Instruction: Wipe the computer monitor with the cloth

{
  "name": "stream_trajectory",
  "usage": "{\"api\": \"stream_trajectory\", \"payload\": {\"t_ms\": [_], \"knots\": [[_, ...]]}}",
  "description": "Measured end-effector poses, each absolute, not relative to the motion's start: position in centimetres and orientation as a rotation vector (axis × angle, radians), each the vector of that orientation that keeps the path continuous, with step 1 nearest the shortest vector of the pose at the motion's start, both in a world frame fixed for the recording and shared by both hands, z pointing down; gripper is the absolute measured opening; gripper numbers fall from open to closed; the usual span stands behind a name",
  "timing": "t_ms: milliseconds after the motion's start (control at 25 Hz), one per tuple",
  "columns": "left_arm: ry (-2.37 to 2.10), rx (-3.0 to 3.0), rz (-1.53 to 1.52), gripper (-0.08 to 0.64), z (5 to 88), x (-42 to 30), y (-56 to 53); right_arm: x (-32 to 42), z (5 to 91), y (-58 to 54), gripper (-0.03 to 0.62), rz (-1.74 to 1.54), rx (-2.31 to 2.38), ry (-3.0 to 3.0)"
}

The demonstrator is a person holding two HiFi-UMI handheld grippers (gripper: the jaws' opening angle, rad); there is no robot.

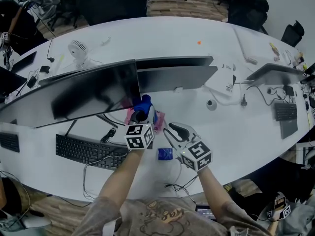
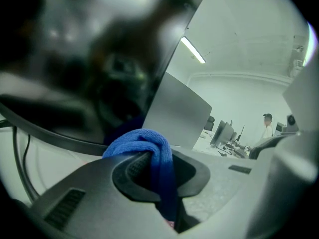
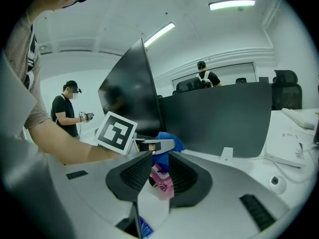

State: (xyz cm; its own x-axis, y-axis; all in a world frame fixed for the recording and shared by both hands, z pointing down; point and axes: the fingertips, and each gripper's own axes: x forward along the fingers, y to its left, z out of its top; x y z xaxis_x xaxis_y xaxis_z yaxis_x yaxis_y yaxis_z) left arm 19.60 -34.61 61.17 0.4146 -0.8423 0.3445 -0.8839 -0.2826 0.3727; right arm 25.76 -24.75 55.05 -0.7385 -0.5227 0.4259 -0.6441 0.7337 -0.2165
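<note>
A wide dark monitor point(image 1: 83, 90) stands on the white table point(image 1: 236, 132). My left gripper point(image 1: 141, 116) is shut on a bunched blue cloth point(image 1: 142, 104) and holds it at the monitor's lower right corner. In the left gripper view the cloth point(image 2: 144, 143) bulges out between the jaws, close under the dark screen point(image 2: 84, 59). My right gripper point(image 1: 176, 131) hangs just right of the left one, open and holding nothing. Its own view looks past the jaws at the cloth point(image 3: 167, 141) and the screen edge point(image 3: 127, 93).
A second monitor point(image 1: 177, 75) stands to the right, its back toward me. A pink packet point(image 1: 158, 122) and a small blue packet point(image 1: 165, 154) lie under the grippers. A black keyboard point(image 1: 83, 151) with cables sits left, a small fan point(image 1: 78, 50) behind, a laptop point(image 1: 275, 73) far right.
</note>
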Motion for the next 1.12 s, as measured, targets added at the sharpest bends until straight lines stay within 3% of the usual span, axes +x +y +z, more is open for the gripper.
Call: {"api": "stream_trajectory", "payload": {"t_ms": [1120], "knots": [[-1.54,2.294,0.009,0.048,51.8,19.4,-34.6,25.1,51.5,-22.7,0.095,0.414,0.912,-2.663]]}}
